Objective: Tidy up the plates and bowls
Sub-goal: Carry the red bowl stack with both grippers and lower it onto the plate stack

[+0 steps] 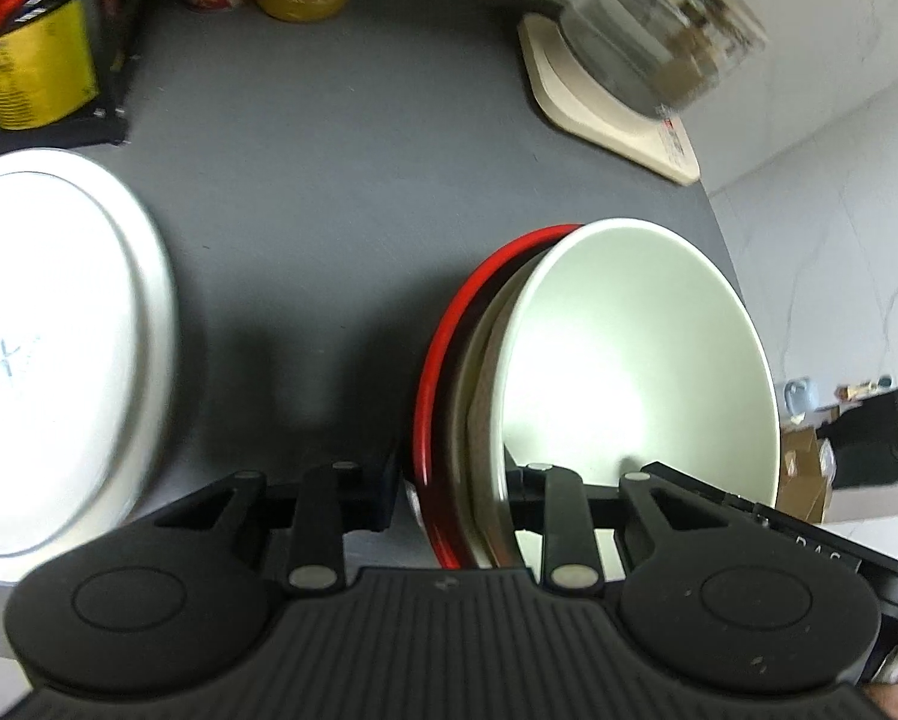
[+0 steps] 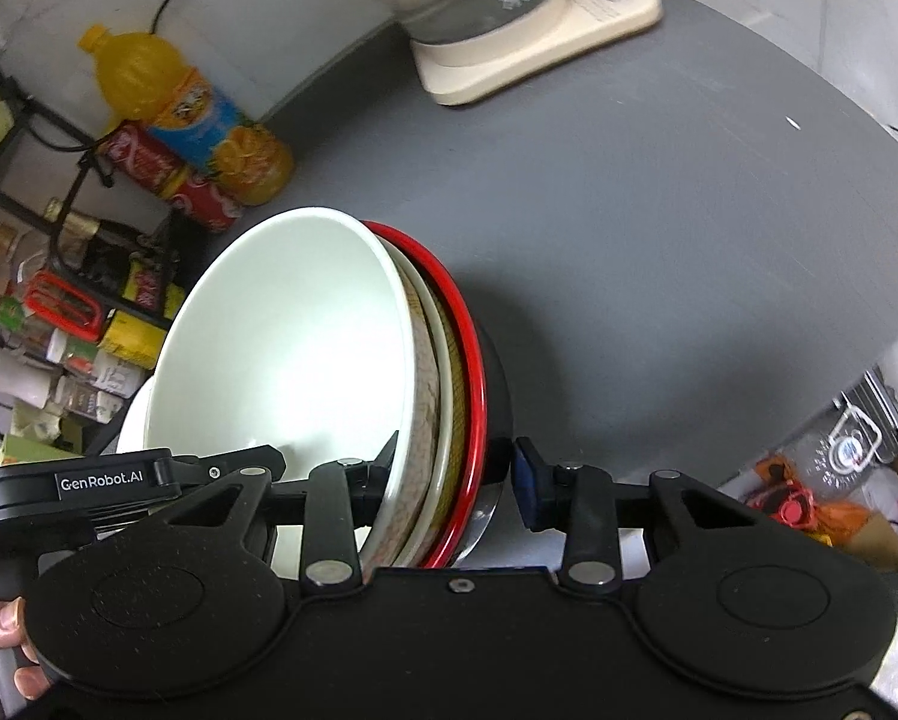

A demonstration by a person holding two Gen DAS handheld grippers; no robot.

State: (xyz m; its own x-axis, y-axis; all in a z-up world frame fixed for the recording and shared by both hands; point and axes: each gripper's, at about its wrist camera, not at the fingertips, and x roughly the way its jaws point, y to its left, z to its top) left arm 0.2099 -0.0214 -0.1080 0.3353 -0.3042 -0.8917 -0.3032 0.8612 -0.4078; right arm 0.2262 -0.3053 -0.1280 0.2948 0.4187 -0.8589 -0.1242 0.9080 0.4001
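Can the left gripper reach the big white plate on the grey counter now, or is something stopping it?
Probably not yet. The left gripper is shut on the stack of bowls, shared with the right gripper. The white plate lies apart on the counter with bare surface between; only the load hinders.

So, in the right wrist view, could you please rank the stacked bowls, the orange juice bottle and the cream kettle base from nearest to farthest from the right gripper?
1. Stacked bowls: between the right gripper's fingers, white bowl leftmost, red rim rightmost.
2. Orange juice bottle: upper left, lying beside a red can.
3. Cream kettle base: at the counter's far edge, top of the view.
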